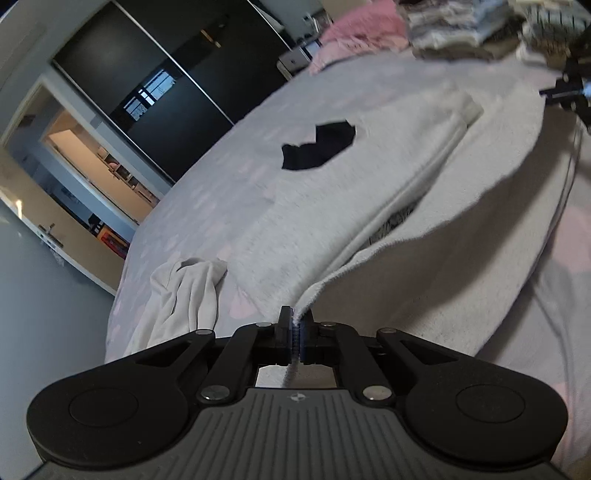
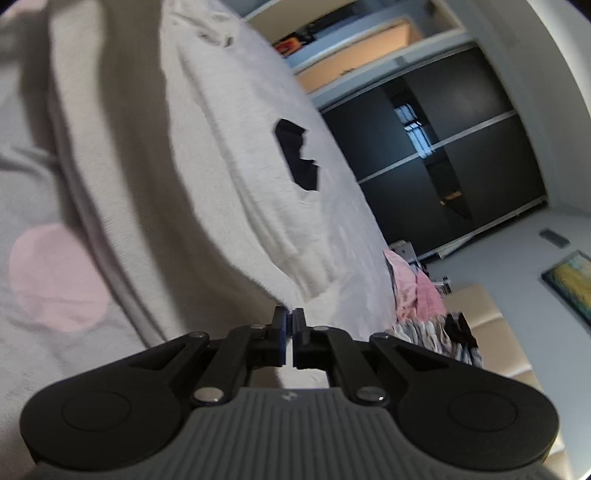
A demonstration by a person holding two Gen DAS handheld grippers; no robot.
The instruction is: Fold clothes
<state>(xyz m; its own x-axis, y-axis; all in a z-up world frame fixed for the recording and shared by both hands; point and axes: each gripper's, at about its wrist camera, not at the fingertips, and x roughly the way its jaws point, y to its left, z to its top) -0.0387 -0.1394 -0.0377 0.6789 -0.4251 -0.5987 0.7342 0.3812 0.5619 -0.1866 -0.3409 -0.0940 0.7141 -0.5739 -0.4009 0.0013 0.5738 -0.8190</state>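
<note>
A light grey sweater (image 1: 332, 206) with a black patch (image 1: 317, 147) on its front lies on the bed, its near part lifted off the sheet. My left gripper (image 1: 295, 321) is shut on the sweater's edge at one corner. In the right wrist view the sweater (image 2: 236, 177) shows its black patch (image 2: 297, 158). My right gripper (image 2: 290, 317) is shut on the sweater's hem at the other end. The right gripper also shows at the far right of the left wrist view (image 1: 569, 92).
The bed sheet (image 1: 207, 199) is pale with pink hearts (image 2: 55, 280). A crumpled white garment (image 1: 184, 295) lies near the bed's edge. A pink garment (image 1: 362, 33) and stacked folded clothes (image 1: 450, 26) sit at the far end. A dark sliding wardrobe (image 1: 155, 81) stands beyond the bed.
</note>
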